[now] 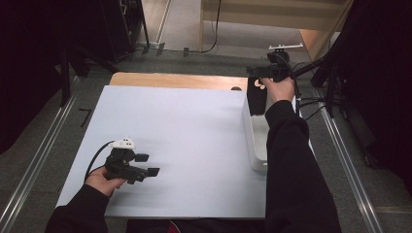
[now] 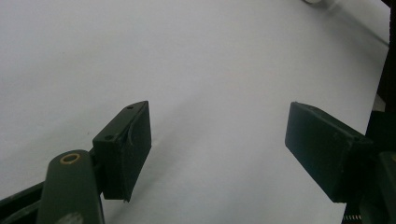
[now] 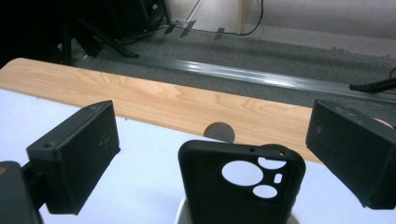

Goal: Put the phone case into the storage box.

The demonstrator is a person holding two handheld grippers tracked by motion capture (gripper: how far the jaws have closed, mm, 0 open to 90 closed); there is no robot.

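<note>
Probably a lab or studio, floor rails [image 1: 29,170], black drapes [image 1: 384,73], stands [image 1: 335,63]

Lower half of black phone case [image 3: 240,186] cut off by frame edge

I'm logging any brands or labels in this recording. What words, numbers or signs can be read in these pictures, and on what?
None can be read.
The black phone case shows camera cutouts only, no lettering.
A faint scratched mark on a pad of the right gripper is too blurred to read.
</note>
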